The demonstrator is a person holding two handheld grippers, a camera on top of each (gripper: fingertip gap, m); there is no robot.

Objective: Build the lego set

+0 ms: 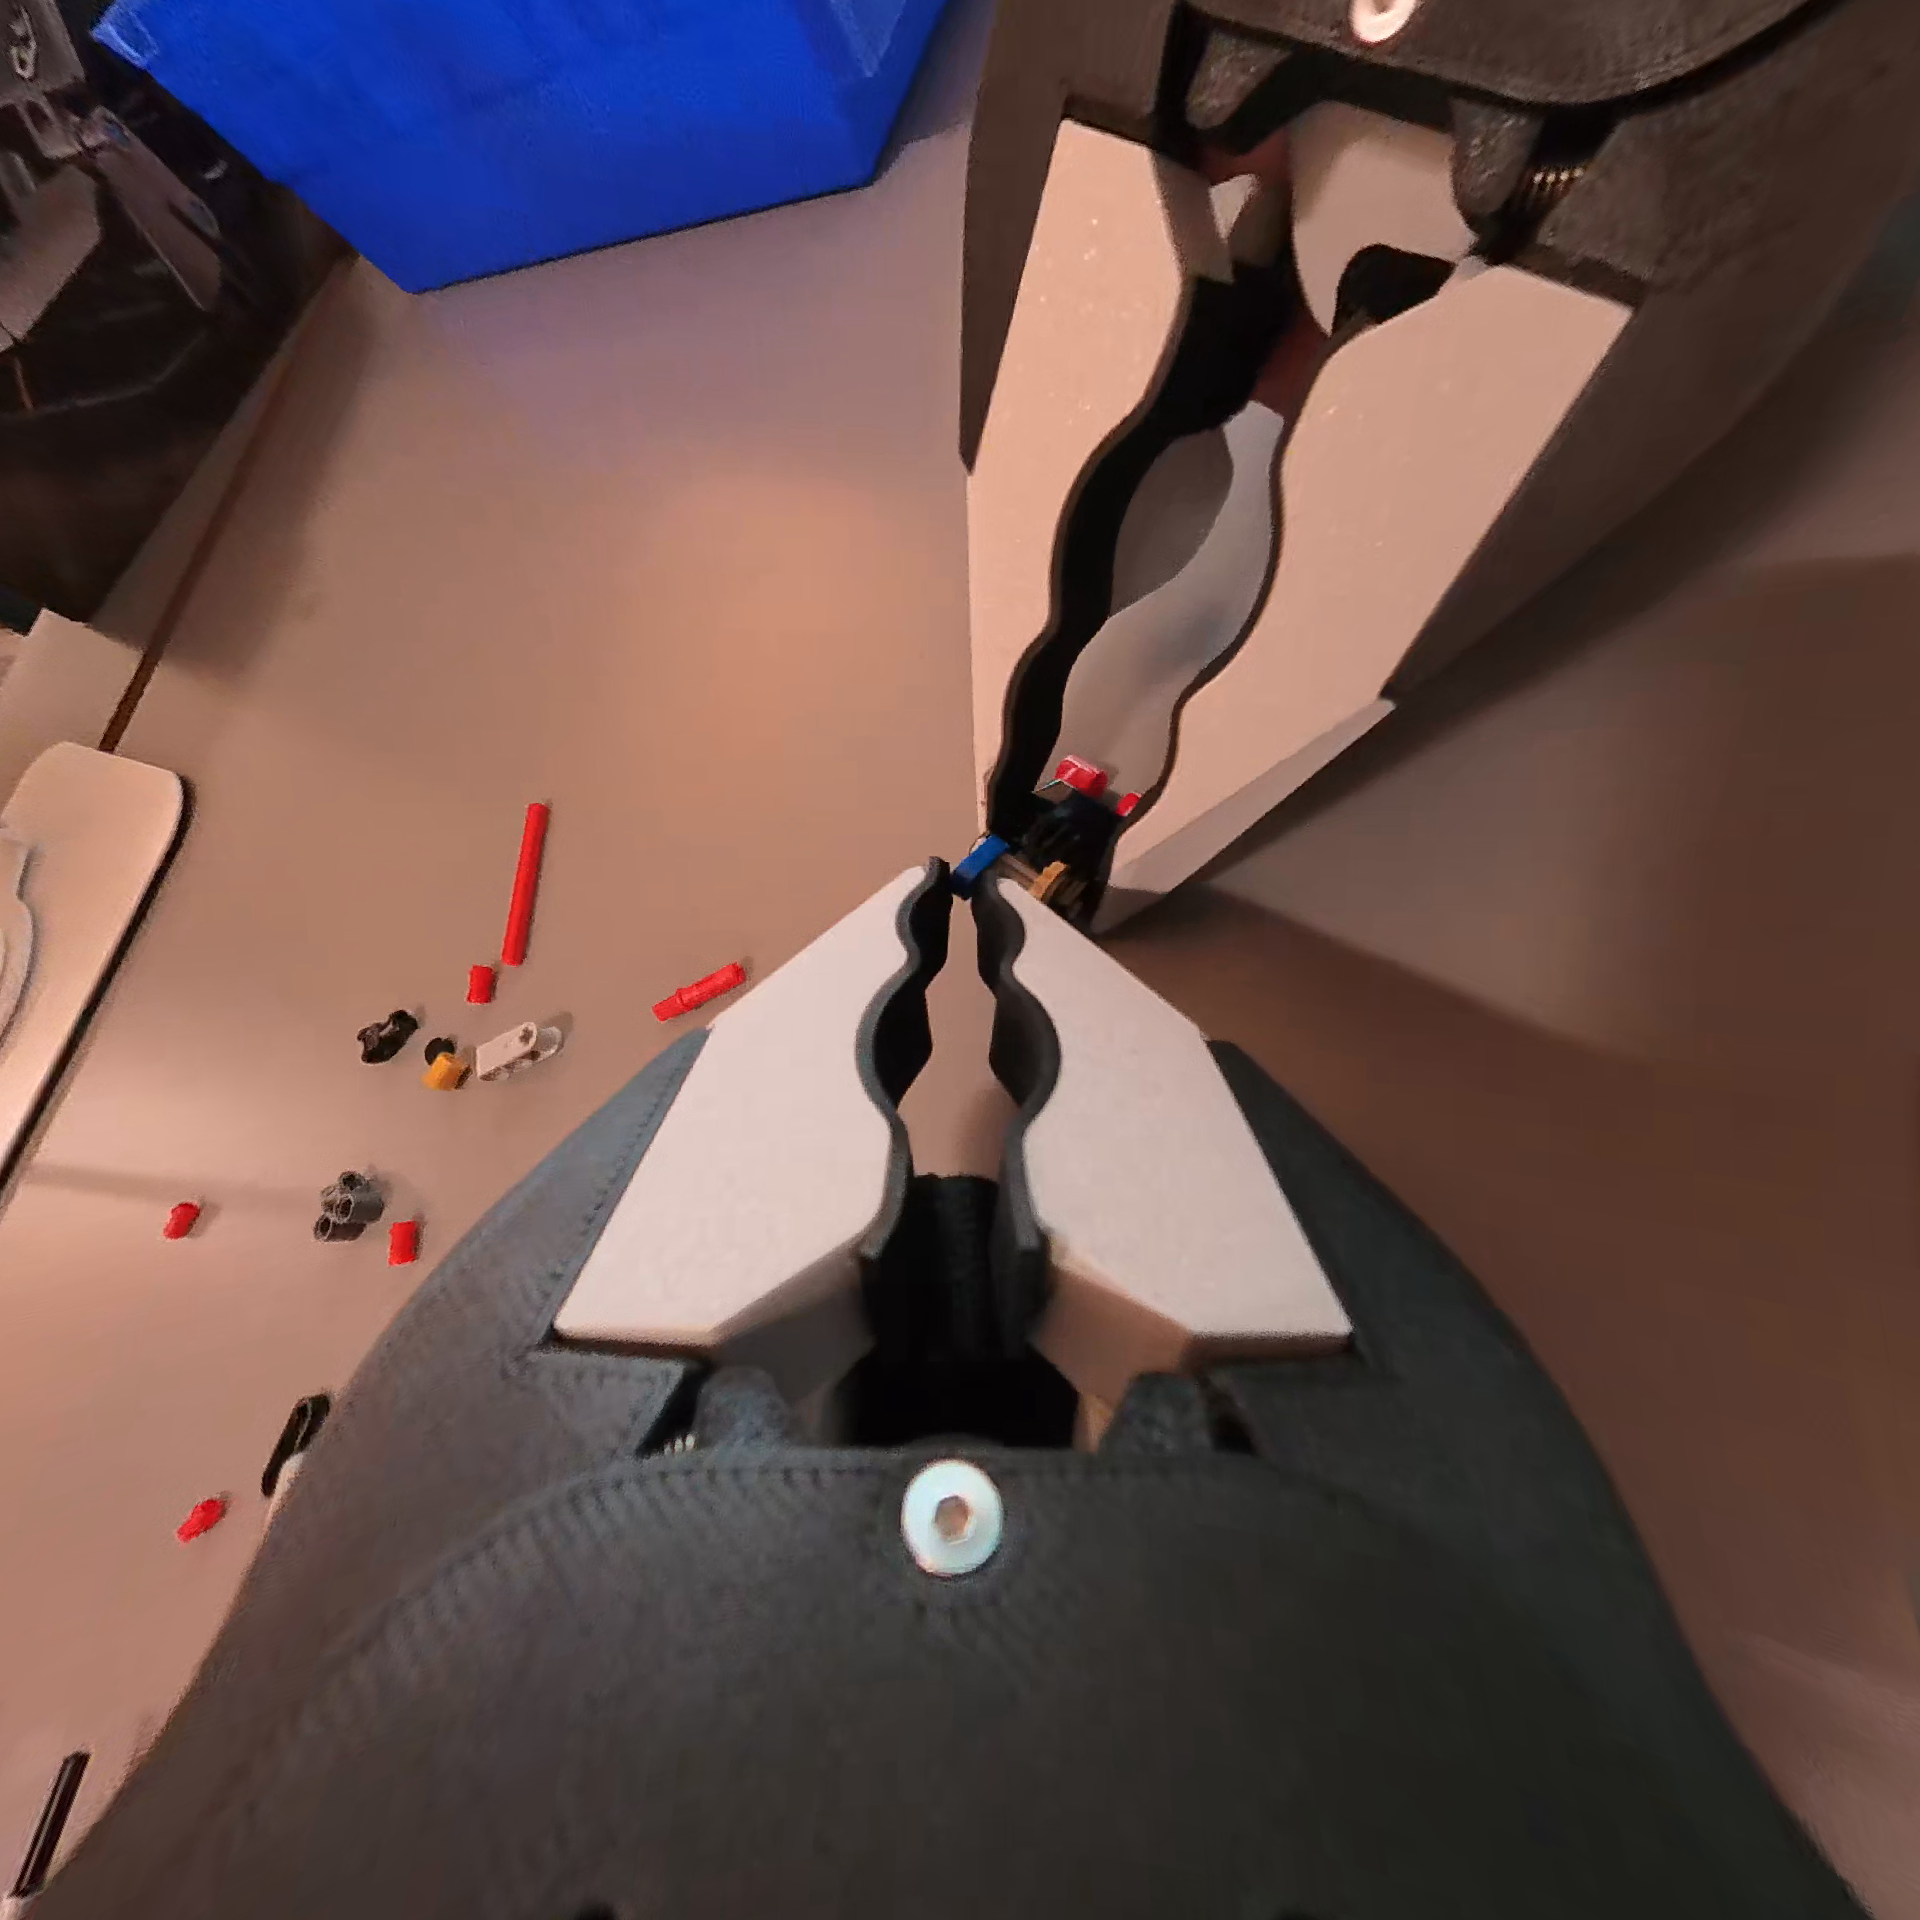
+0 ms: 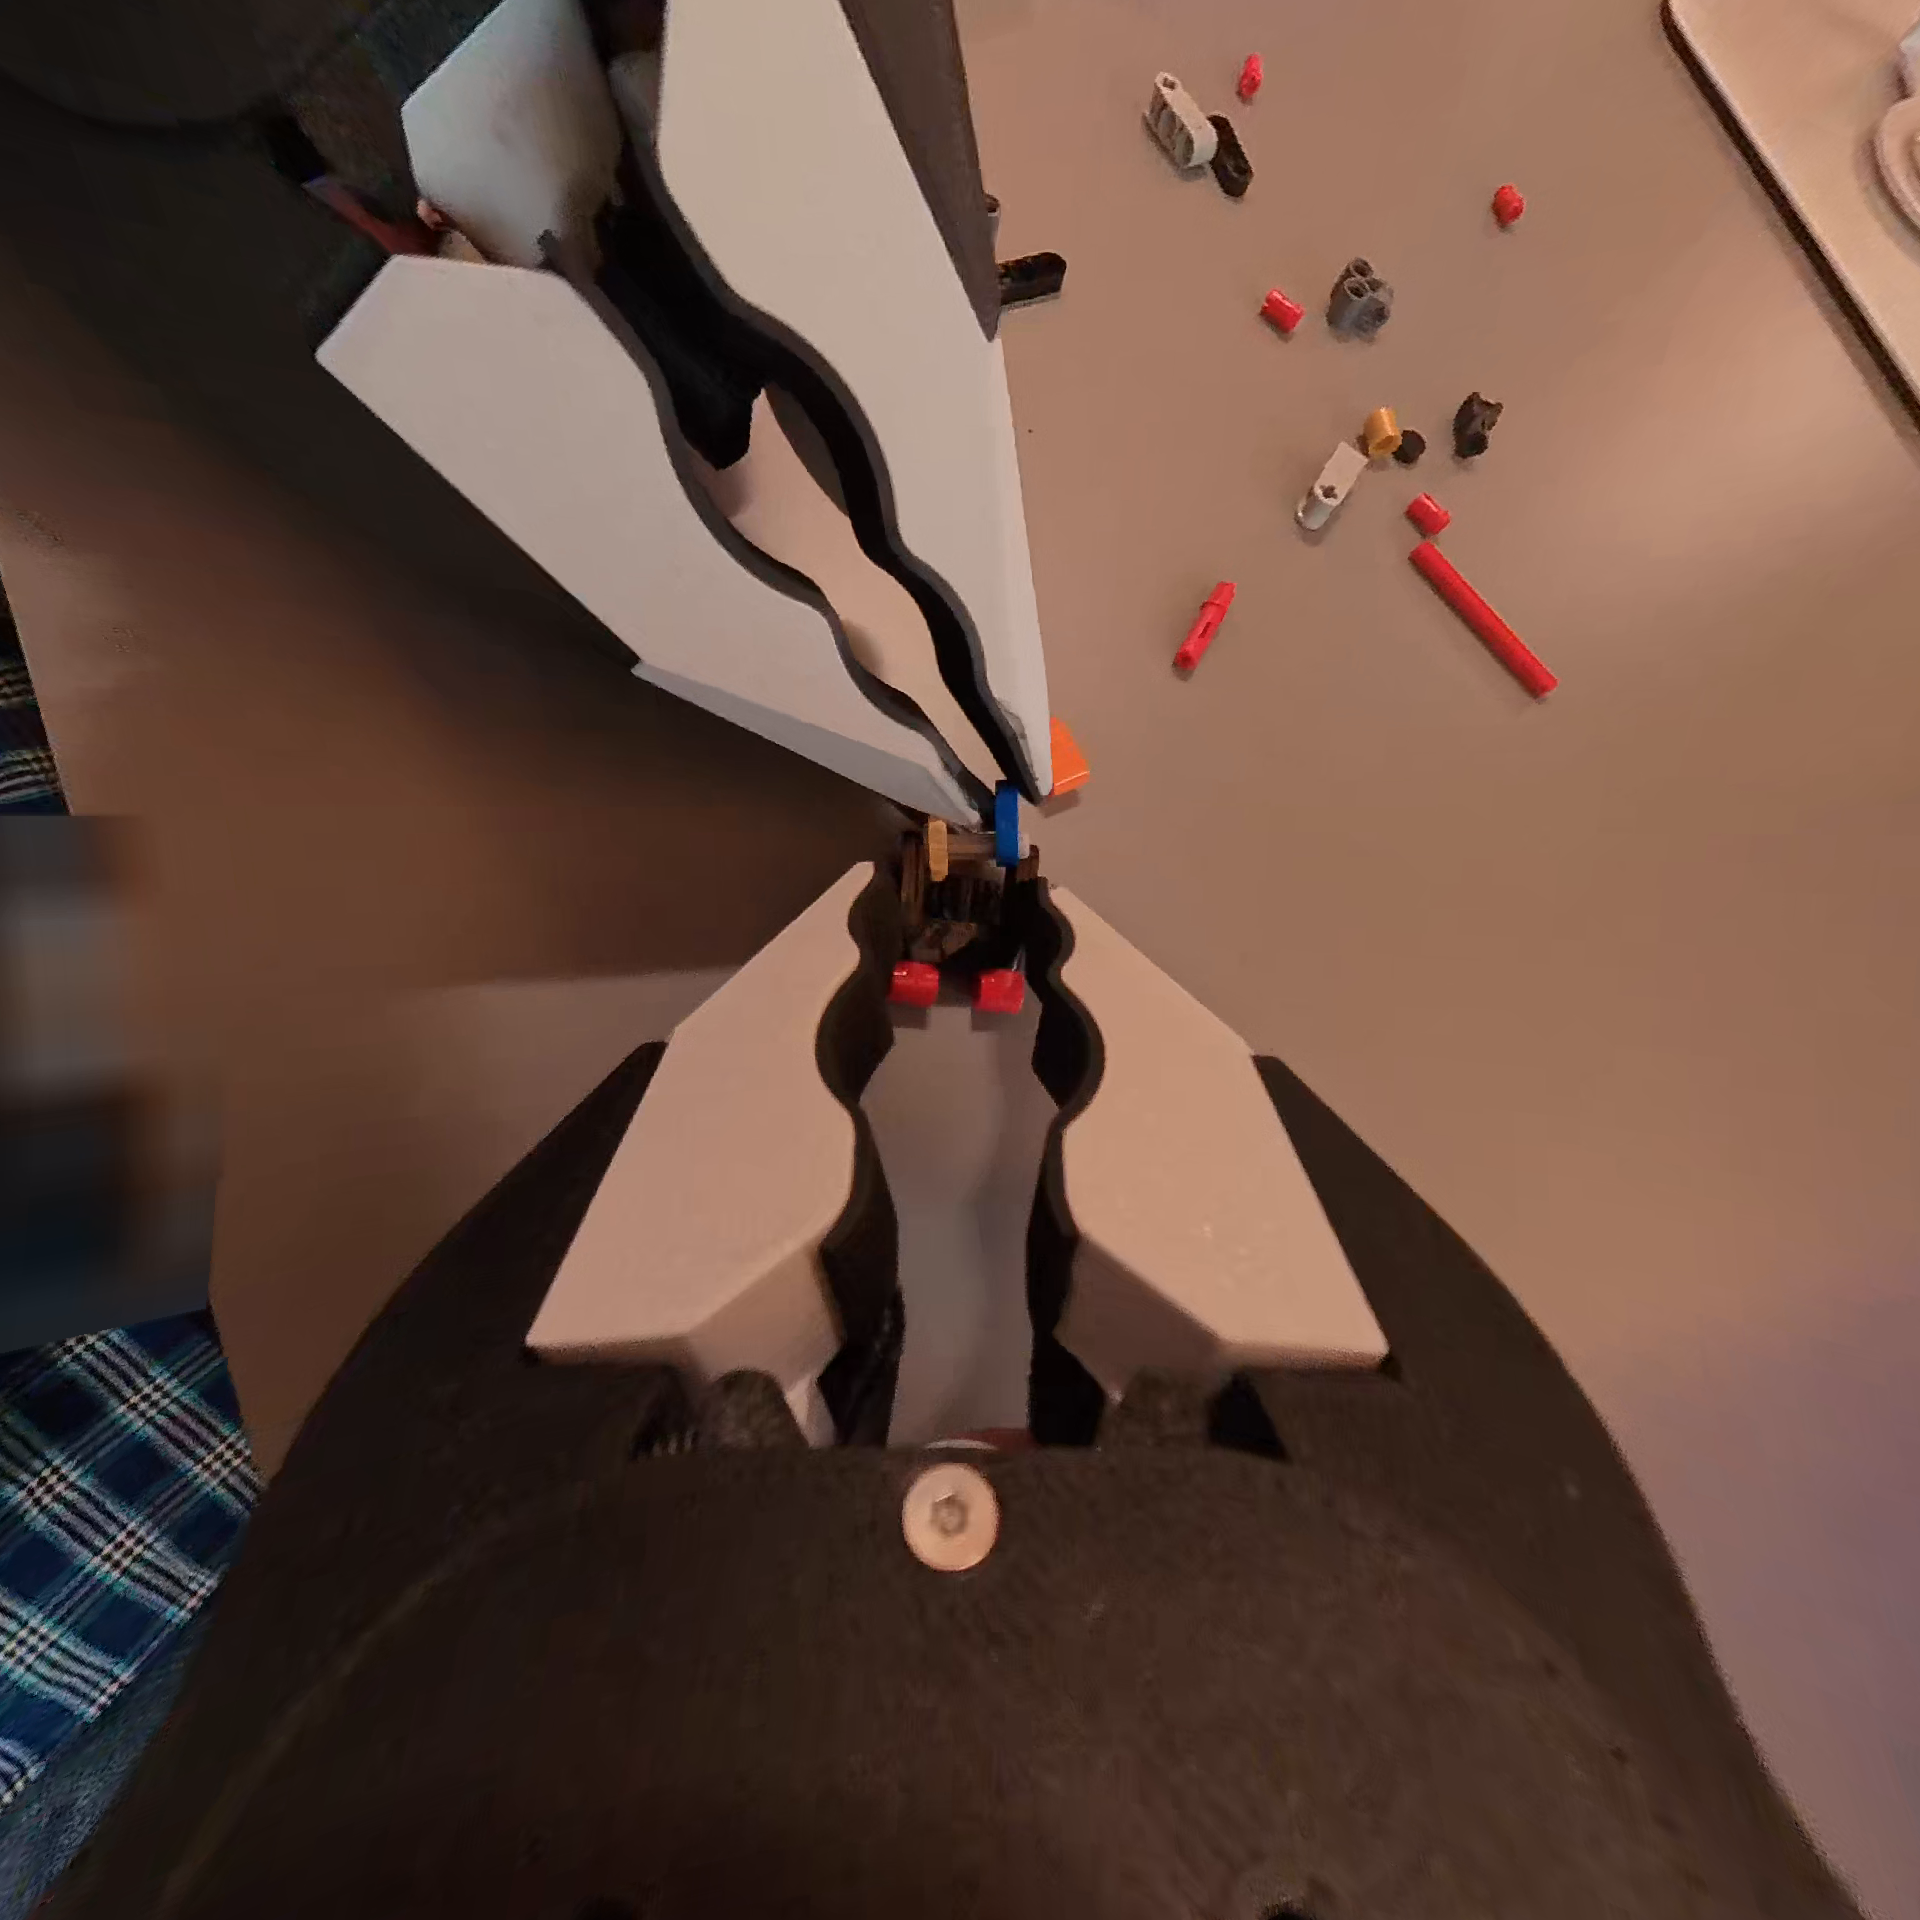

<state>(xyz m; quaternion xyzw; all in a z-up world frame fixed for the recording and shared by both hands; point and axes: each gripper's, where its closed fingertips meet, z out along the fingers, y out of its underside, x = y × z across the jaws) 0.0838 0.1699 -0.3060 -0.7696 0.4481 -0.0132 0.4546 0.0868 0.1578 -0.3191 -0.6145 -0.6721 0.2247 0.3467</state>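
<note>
A: Where is the build right now?

B: Off the bench, between the two tools. The right tool point(image 2: 956, 914) has its jaws closed narrow around a small dark assembly point(image 2: 951, 925) with two red pin ends point(image 2: 956, 985) at its near side and a tan bush point(image 2: 938, 850) on an axle at the far side.

A: And the left tool?

B: The left tool point(image 1: 964, 896) pinches a little blue piece point(image 1: 977, 864) at its very tips, jaws nearly together, and that piece sits right against the axle end of the assembly.

A: How far along does that put things?

B: Early to middling, I'd judge. Only a small core is joined. Loose parts lie well apart on the bench point(image 1: 675, 582), to the left in the left wrist view: a long red axle point(image 1: 525, 883), a red pin point(image 1: 698, 991), a light grey connector point(image 1: 520, 1049), a dark grey connector point(image 1: 348, 1205), several short red bushes.

A: Anything you can't make out?

B: Whether the blue piece is seated on the axle or only touching. An orange piece point(image 2: 1068, 761) peeks from behind the left tool's tip; its shape is hidden. The blue box point(image 1: 520, 125) at the far left is cut off.
</note>
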